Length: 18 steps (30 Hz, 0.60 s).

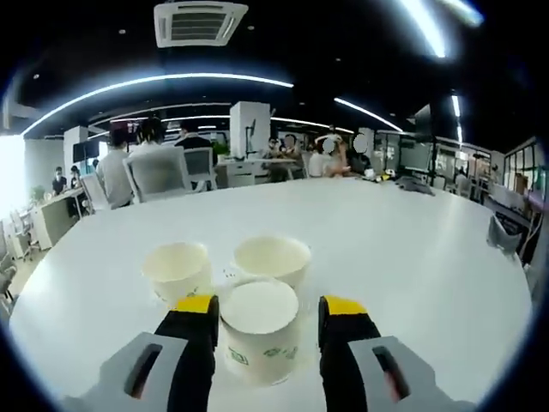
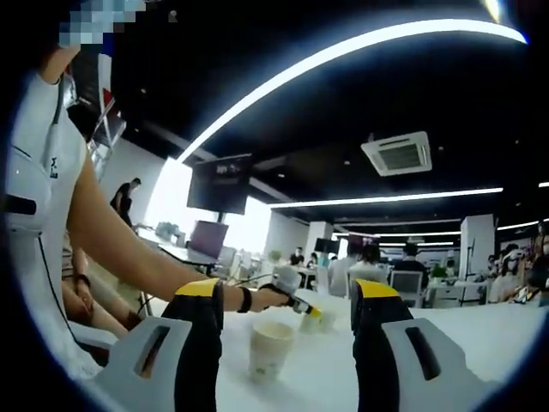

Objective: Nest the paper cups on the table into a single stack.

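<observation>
Three white paper cups stand upright and apart on the white table (image 1: pixel 412 249). In the left gripper view, the nearest cup (image 1: pixel 260 335), with a green print, sits between the yellow-tipped jaws of my left gripper (image 1: pixel 269 304), which is open around it. Two more cups (image 1: pixel 177 270) (image 1: pixel 273 260) stand just behind. In the right gripper view, my right gripper (image 2: pixel 287 290) is open with nothing in it. A paper cup (image 2: pixel 270 348) stands on the table further ahead. Behind that cup, a person's hand holds the left gripper (image 2: pixel 302 309).
The person's bare arm (image 2: pixel 129 257) reaches in from the left of the right gripper view. Office chairs (image 1: pixel 159 176), desks and seated people line the table's far edge. A monitor (image 2: pixel 227 183) hangs in the background.
</observation>
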{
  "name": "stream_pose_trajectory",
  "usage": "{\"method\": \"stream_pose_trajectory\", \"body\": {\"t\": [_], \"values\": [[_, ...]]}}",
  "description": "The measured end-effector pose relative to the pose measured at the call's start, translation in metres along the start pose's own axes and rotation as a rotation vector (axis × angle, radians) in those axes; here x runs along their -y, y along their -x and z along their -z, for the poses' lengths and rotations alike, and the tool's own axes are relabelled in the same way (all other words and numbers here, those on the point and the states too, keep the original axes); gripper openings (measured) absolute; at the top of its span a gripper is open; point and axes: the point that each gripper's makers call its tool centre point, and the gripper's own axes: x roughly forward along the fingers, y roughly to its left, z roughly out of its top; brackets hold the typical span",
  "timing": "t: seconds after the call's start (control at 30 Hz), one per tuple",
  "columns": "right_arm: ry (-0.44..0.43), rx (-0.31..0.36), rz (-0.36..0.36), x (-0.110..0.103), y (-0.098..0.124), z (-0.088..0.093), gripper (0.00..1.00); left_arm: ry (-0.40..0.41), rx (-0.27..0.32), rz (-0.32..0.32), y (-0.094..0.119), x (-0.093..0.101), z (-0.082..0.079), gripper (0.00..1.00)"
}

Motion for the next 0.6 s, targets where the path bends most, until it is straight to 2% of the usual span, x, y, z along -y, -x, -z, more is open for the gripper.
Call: {"method": "stream_pose_trajectory", "body": {"t": [0.07,0.33,0.6], "values": [[-0.002,0.003,0.002,0.0,0.0,0.0,0.63,-0.027,0.004,-0.005,0.002,0.0,-0.001,0.39],[-0.016,-0.001,0.001,0.001,0.0,0.005,0.62,-0.022,0.016,0.013,0.012,0.004,-0.003,0.38],[-0.045,0.007,-0.01,-0.001,-0.001,0.012,0.62,-0.058,0.088,0.063,0.047,0.027,-0.019,0.38]]}}
